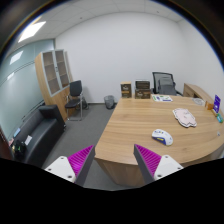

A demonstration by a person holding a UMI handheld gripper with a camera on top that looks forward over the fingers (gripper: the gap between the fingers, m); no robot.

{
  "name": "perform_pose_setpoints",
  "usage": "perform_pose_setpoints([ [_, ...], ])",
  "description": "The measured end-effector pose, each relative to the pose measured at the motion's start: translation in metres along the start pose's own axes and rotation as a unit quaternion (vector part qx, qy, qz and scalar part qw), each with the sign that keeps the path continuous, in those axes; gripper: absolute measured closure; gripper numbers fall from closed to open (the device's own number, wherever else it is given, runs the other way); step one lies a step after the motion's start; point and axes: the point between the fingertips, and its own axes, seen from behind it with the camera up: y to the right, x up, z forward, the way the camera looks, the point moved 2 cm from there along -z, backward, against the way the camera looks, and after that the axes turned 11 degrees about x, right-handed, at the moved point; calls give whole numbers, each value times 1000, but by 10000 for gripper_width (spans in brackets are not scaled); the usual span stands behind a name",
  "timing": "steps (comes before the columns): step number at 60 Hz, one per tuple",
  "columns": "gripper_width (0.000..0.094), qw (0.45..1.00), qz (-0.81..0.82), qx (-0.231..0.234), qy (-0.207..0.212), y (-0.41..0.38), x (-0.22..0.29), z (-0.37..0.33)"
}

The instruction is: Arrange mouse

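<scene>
Mouse (162, 137) lies on the wooden counter (130, 130), just ahead of the right finger. Jaws gape wide, holding nothing.

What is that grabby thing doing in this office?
A person is holding a pair of tongs above the near edge of a big wooden table. The tongs are open and hold nothing. A white mouse lies on the table, ahead of them and a bit to the right, untouched. Some papers lie farther back on the table. An office chair stands beyond the table by the wall.
</scene>
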Motion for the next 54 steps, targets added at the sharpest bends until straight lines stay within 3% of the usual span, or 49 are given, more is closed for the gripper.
perform_pose_setpoints([
  [9, 108, 999, 7, -53, 2, 55, -8, -9],
  [19, 106, 997, 18, -75, -1, 132, -22, 0],
  [36, 107, 999, -13, -47, -8, 250, -44, 47],
  [54, 107, 999, -17, -15, -32, 287, -56, 105],
])
